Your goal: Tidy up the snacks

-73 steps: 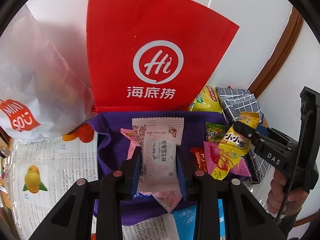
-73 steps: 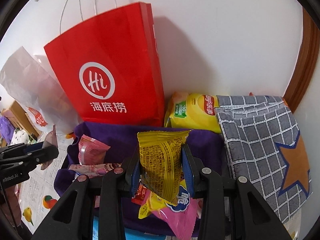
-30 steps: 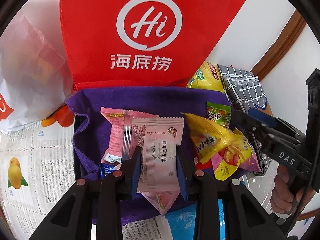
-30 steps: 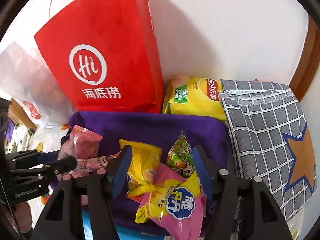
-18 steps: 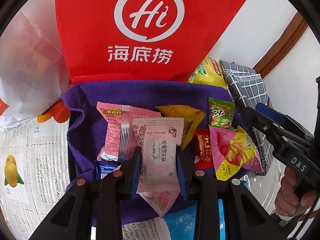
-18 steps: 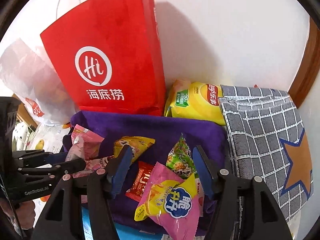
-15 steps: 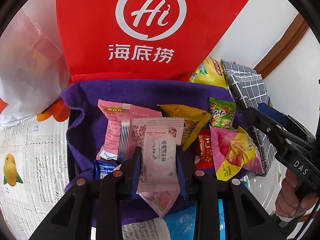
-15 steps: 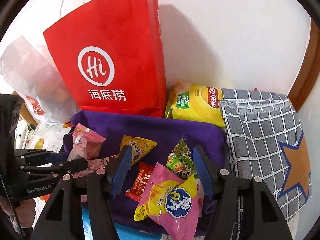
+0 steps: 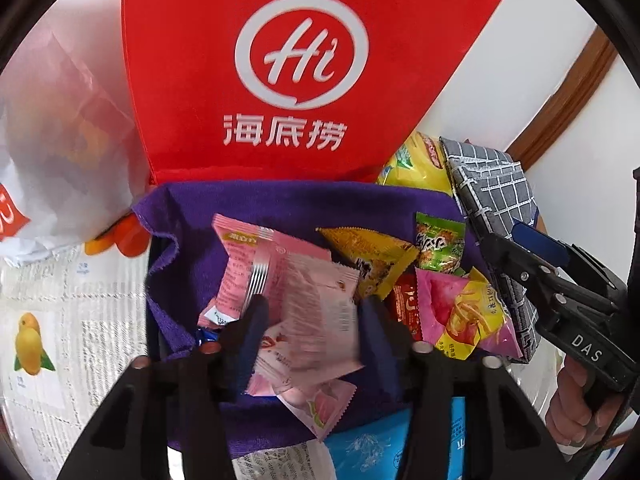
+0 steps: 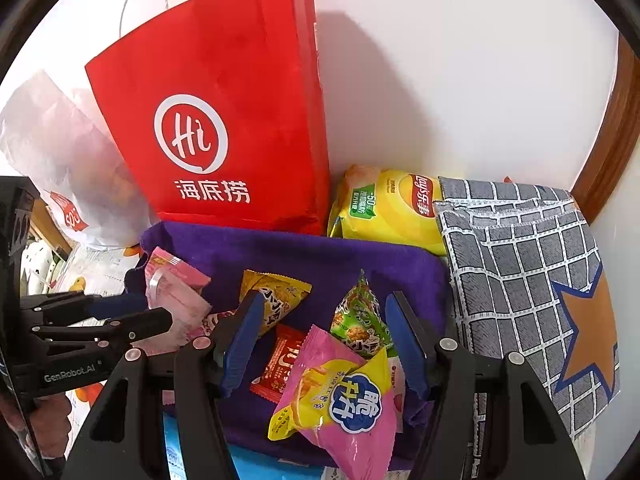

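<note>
between the parted left fingers (image 9: pixel 252 332), the pink snack packet (image 9: pixel 316 320) tilts loose.

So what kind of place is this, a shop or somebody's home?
Probably a home: a red paper takeaway bag leans against a plain white wall, a Lay's crisp bag lies beside it, and mixed snacks sit on a purple towel.

A table (image 9: pixel 60 304) covered with fruit-printed paper is seen beneath everything. A purple cloth (image 10: pixel 320 256) is spread on it. Behind the cloth a red paper bag (image 10: pixel 224 120) and a yellow crisp packet (image 10: pixel 384 212) are stood; a grey checked pouch (image 10: pixel 520 256) is laid to its right.
</note>
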